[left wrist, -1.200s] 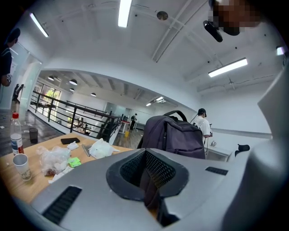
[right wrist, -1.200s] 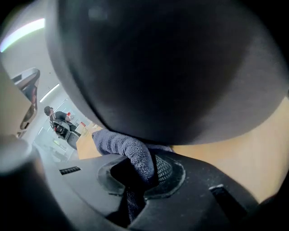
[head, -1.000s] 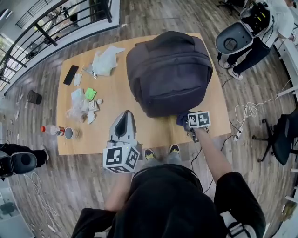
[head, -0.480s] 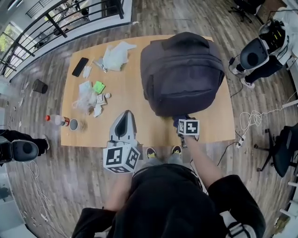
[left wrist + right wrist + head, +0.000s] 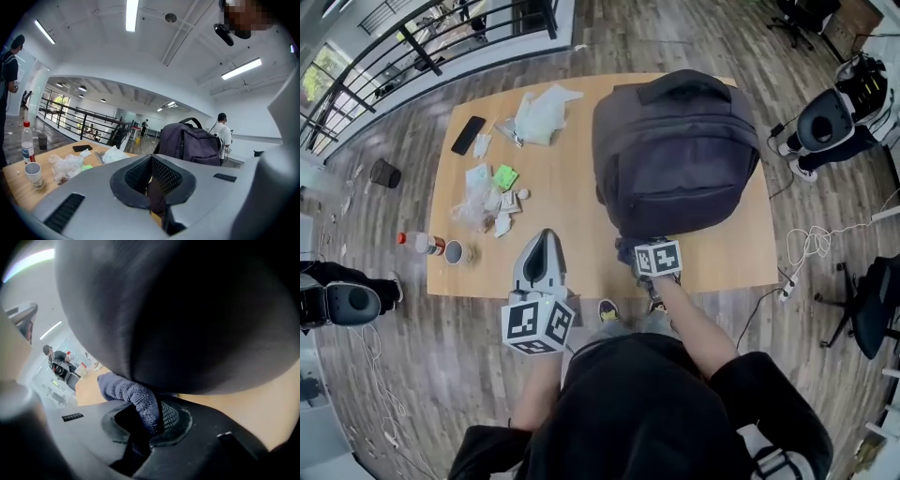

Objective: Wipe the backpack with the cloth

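A dark grey backpack [image 5: 675,150] lies on the wooden table [image 5: 553,202], its handle towards the far edge. My right gripper [image 5: 639,251] is shut on a dark blue cloth [image 5: 133,397], pressed against the backpack's near bottom edge. In the right gripper view the backpack [image 5: 187,310] fills the frame right above the cloth. My left gripper [image 5: 542,251] hovers over the table's near edge, left of the backpack, shut and empty. The left gripper view shows the backpack [image 5: 190,140] ahead to the right.
At the table's left lie a black phone [image 5: 468,135], crumpled white plastic [image 5: 540,112], wrappers with a green note [image 5: 501,176], a paper cup [image 5: 455,251] and a bottle [image 5: 417,243]. A person stands behind the backpack [image 5: 224,133]. Wheeled machines [image 5: 825,122] stand at the right.
My right gripper with the cloth has slid left along the backpack's near edge. The left gripper has barely shifted in the picture. The head view has panned, so the table sits further right.
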A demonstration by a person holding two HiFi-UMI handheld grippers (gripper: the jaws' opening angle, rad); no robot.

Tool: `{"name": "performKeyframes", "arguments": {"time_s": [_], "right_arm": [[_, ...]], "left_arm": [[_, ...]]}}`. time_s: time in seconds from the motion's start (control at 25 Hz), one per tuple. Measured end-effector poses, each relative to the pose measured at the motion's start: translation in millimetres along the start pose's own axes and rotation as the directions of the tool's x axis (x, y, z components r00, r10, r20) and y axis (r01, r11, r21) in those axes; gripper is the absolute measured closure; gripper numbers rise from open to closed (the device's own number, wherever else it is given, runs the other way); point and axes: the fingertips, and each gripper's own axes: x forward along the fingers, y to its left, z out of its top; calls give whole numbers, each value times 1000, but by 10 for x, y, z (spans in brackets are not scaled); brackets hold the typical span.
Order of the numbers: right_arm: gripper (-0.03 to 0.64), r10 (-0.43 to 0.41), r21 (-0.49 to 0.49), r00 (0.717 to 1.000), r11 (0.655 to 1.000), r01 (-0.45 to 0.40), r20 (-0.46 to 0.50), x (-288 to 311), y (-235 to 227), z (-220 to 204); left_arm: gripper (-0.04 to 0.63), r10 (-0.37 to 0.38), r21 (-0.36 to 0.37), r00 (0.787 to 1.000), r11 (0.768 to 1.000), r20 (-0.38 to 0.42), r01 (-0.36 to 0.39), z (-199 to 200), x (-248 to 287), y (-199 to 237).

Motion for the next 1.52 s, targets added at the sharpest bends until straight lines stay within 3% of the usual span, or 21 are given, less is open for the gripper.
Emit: {"name": "performKeyframes", "arguments": {"time_s": [0.12, 0.24, 0.32, 0.4, 0.52, 0.6, 0.72, 0.88, 1.0, 1.04, 1.12, 1.24, 1.32, 1.44, 1.52], "right_arm": [[574, -40, 67, 999, 997, 38, 20, -358, -633, -96], [574, -153, 93, 988, 984, 150, 28, -804, -1338, -122], [574, -234, 43, 972, 972, 233, 26, -1070, -1696, -87], [574, -267, -66, 964, 961, 267, 15, -1225, -1841, -14], [575, -312, -251, 950, 920, 300, -9, -1420, -1892, 102], [574, -317, -320, 948, 897, 304, 10, -1648, -1858, 255], [575, -265, -405, 959, 869, 284, 102, -2137, -1636, 689], [575, -190, -492, 945, 817, 302, 266, -2799, -1238, 1539], [575, -244, -585, 947, 744, 322, 211, -2893, -1162, 1714], [575, -263, -598, 950, 739, 311, 169, -2830, -1179, 1644], [575, -279, -583, 958, 768, 264, 67, -2597, -1270, 1348], [575, -282, -487, 957, 847, 213, -73, -2106, -1524, 738], [575, -290, -409, 954, 882, 235, -79, -1914, -1620, 499], [575, -299, -381, 953, 888, 258, -54, -1958, -1591, 512], [575, -311, -430, 950, 862, 268, -33, -2111, -1455, 634]], "left_arm": [[580, -59, -2, 998, 998, -15, 59, -80, 159, -213], [580, -131, 4, 991, 991, -33, 132, -143, 315, -537], [580, -176, 13, 983, 984, -47, 176, -180, 401, -760], [580, -211, 21, 976, 977, -60, 213, -222, 469, -955], [580, -242, 29, 968, 969, -73, 244, -267, 518, -1153], [580, -244, 34, 967, 968, -79, 247, -282, 531, -1193], [580, -240, 35, 967, 969, -81, 244, -296, 541, -1204], [580, -247, 31, 966, 968, -80, 250, -311, 526, -1259], [580, -246, 25, 966, 968, -74, 249, -305, 486, -1276], [580, -243, 23, 967, 969, -72, 245, -303, 473, -1260], [580, -233, 16, 970, 972, -69, 235, -302, 451, -1207], [580, -221, 10, 973, 975, -69, 223, -313, 427, -1123], [580, -213, 7, 974, 977, -71, 214, -320, 399, -1061], [580, -195, 3, 979, 981, -64, 196, -292, 382, -972], [580, -184, -1, 981, 983, -60, 185, -283, 364, -918]]}}
